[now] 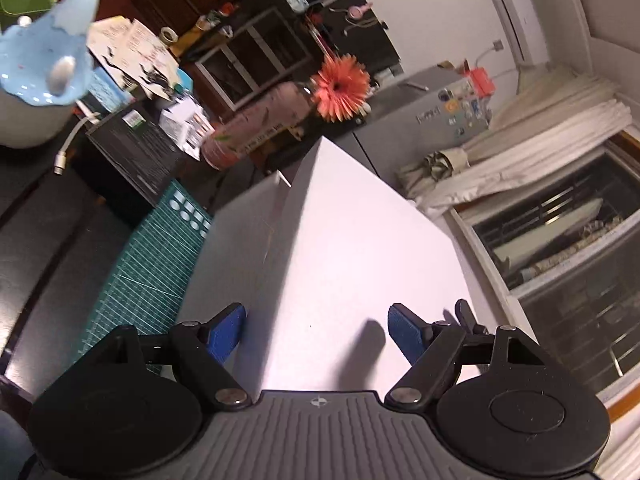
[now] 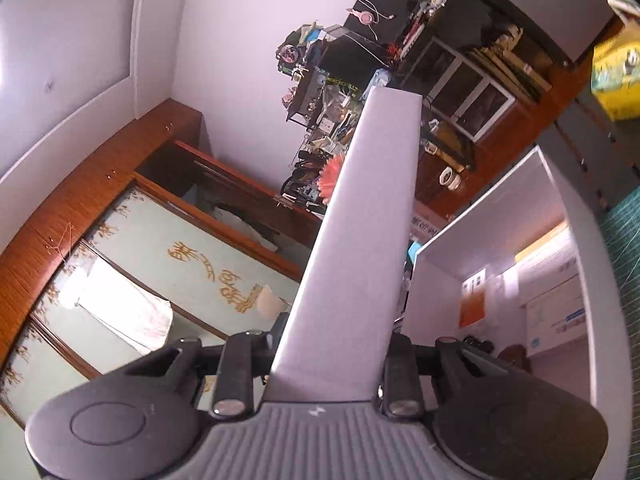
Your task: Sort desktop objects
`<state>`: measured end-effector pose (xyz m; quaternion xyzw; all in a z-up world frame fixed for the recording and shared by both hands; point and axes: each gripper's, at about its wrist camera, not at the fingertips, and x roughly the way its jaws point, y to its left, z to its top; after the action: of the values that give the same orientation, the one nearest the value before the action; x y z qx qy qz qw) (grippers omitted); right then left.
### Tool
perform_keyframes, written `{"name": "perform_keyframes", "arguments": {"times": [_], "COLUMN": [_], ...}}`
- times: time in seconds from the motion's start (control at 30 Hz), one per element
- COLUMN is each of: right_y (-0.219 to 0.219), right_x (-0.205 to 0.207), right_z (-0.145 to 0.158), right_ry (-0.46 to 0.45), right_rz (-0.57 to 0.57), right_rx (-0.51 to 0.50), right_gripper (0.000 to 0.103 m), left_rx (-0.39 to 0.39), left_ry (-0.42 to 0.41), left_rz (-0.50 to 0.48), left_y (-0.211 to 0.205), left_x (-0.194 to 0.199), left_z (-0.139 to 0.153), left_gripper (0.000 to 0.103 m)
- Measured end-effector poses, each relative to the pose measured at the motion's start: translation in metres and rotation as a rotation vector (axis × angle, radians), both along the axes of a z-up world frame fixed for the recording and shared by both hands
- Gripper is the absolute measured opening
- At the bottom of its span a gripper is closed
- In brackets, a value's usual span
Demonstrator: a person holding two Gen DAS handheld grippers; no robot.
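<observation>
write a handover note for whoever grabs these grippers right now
Left gripper: open, blue pads either side over the white box, not clamping it.
Right gripper: shut on a flat white panel, probably the box's lid, held up on edge.
Things: the box stands open on the green cutting mat; leaflets and small dark items are inside.
Done: box opened, some contents in.
Left: probably set the panel down or close the box; desk clutter behind looks unsorted.
</observation>
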<state>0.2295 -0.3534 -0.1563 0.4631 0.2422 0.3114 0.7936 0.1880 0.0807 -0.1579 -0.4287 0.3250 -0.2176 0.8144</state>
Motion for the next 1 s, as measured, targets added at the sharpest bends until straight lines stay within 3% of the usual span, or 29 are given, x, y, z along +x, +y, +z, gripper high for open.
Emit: {"name": "perform_keyframes", "arguments": {"times": [0.27, 0.43, 0.63, 1.0], "right_y": [-0.001, -0.001, 0.001, 0.001], "right_x": [0.010, 0.012, 0.010, 0.006], "right_z": [-0.039, -0.053, -0.058, -0.053], "right_ry": [0.118, 0.169, 0.190, 0.195], "right_rz": [-0.010, -0.023, -0.032, -0.056], "right_rx": [0.067, 0.046, 0.000, -0.078], "right_gripper": [0.028, 0.029, 0.035, 0.042], "left_rx": [0.081, 0.145, 0.231, 0.246], "left_ry": [0.034, 0.054, 0.053, 0.066], "left_rz": [0.013, 0.009, 0.000, -0.002], "left_y": [-0.004, -0.012, -0.023, -0.025], "left_x": [0.003, 0.005, 0.006, 0.007], "left_z": [-0.007, -0.012, -0.014, -0.016], "left_gripper": [0.077, 0.077, 0.077, 0.077]}}
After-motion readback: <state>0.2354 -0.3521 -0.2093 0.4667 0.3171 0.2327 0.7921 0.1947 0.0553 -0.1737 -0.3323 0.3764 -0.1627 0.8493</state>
